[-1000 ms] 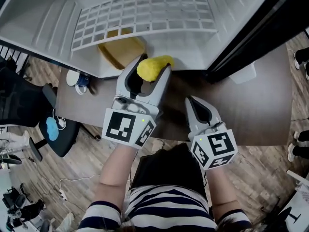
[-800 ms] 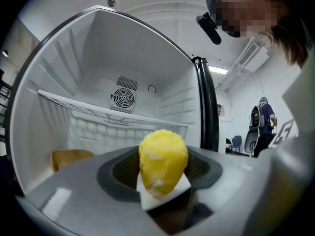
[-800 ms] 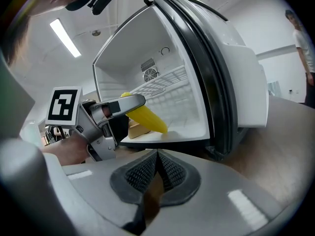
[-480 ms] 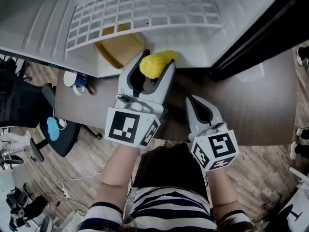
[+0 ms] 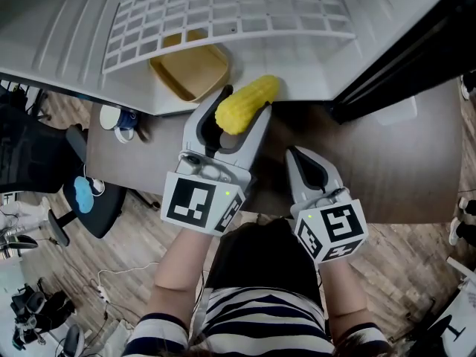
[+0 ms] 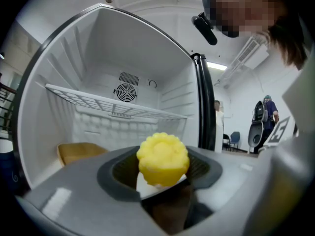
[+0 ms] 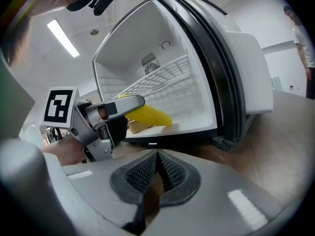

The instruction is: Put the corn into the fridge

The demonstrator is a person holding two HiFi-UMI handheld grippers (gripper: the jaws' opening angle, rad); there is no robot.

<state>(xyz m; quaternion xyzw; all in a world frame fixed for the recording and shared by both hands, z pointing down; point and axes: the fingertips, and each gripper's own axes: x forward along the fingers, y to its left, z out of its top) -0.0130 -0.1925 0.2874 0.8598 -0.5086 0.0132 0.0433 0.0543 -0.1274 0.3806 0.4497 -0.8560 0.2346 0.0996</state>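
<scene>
Head view, looking steeply down: the left gripper (image 5: 242, 111) is reaching far toward an open white fridge (image 5: 312, 58), and its two jaws are pinching a yellow corn (image 5: 256, 95) cob across its middle. The cob is lying crosswise between the pads, its free end pointing far and right, just over the fridge's near edge. It is sitting to the right of a tan tray (image 5: 190, 69) on the fridge floor and below a white wire shelf (image 5: 223, 13). The left gripper view is showing the cob's round end (image 6: 162, 159) seated between the dark pads, with the fridge interior straight ahead. The left forearm is stretching forward, with the gripper raised above the brown table (image 5: 401, 169). The right gripper (image 5: 301, 162) is hanging back near the person's body, low over the table, with its jaws pressed together on nothing. To do this step well, the person would likely need a firm squeeze while carrying the cob farther in. The bare floor right of the tray looks best, low enough to clear the shelf. Since a round cob may roll toward the near edge, it seems wise to lay it flat before the jaws part.
</scene>
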